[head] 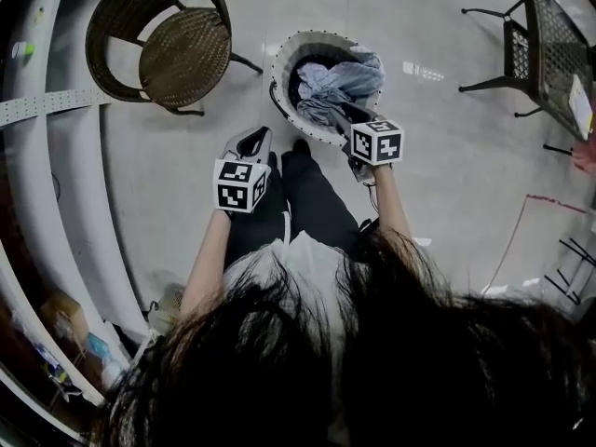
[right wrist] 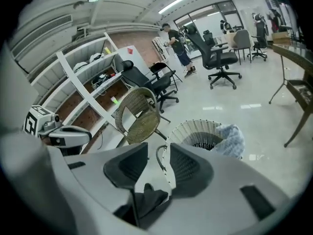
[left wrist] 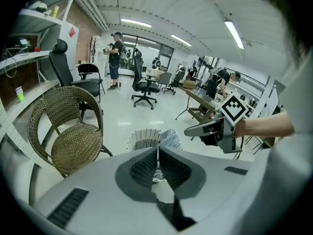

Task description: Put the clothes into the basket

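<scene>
From above, the round white basket with the dotted rim stands on the pale floor, just ahead of the person's black-trousered legs. A crumpled light blue garment is heaped in it over something darker. The right gripper hangs over the basket's near edge. The left gripper is held beside it, off the basket, with a brown wicker chair further left.

In the left gripper view, its two ribbed pads meet tip to tip with nothing caught between them (basket and blue cloth sit beyond, on the floor).

In the right gripper view, the jaws stand partly apart and grip nothing. Through the gap show the floor and what looks like a slice of the basket's white side. The basket with the garment lies past the tips.
</scene>
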A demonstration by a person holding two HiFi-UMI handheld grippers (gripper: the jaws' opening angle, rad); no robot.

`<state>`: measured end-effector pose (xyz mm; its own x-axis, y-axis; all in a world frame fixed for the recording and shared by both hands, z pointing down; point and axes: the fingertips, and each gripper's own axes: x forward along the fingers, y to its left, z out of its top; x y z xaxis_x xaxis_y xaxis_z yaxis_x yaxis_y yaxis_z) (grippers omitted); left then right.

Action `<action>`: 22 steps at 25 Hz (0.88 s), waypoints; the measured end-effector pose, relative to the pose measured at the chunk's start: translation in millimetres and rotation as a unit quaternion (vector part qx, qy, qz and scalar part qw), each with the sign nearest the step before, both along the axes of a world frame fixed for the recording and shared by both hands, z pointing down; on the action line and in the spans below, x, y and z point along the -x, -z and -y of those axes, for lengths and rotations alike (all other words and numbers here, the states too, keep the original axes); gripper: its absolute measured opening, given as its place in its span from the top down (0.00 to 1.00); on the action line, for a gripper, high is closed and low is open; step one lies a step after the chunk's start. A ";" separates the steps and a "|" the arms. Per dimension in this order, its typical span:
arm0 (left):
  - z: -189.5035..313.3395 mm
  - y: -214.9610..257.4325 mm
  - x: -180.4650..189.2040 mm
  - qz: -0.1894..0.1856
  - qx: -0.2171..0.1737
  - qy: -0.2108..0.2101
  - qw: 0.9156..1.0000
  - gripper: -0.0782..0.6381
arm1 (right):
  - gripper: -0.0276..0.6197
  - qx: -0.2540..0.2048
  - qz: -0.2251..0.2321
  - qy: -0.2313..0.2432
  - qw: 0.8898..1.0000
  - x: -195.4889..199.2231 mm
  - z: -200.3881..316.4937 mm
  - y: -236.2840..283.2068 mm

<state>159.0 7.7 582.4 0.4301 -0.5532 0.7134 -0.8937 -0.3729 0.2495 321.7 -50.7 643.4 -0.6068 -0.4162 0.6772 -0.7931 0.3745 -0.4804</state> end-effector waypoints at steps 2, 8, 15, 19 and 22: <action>-7.9 9.6 3.1 0.000 -0.005 0.005 1.000 0.86 | 0.72 -0.014 0.011 0.010 1.000 12.4 2.8 18.2; -44.6 19.7 12.7 -0.012 0.011 0.027 1.000 0.86 | 0.72 -0.040 0.036 0.051 0.997 54.9 -1.5 61.0; -63.0 47.4 55.8 -0.014 -0.022 0.075 0.997 0.86 | 0.73 -0.057 0.050 0.103 0.992 112.2 -23.7 97.4; -74.7 70.9 96.4 -0.011 -0.054 0.114 0.992 0.86 | 0.74 -0.067 0.062 0.121 0.989 148.8 -46.7 120.7; -88.7 83.5 126.8 -0.016 -0.070 0.141 0.987 0.86 | 0.75 -0.072 0.072 0.130 0.986 177.1 -68.1 134.3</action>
<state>32.2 96.5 498.9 0.2669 -0.7465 0.6095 -0.9591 -0.1440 0.2436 144.6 17.4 509.1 -0.7911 -0.3192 0.5218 -0.5887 0.6291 -0.5077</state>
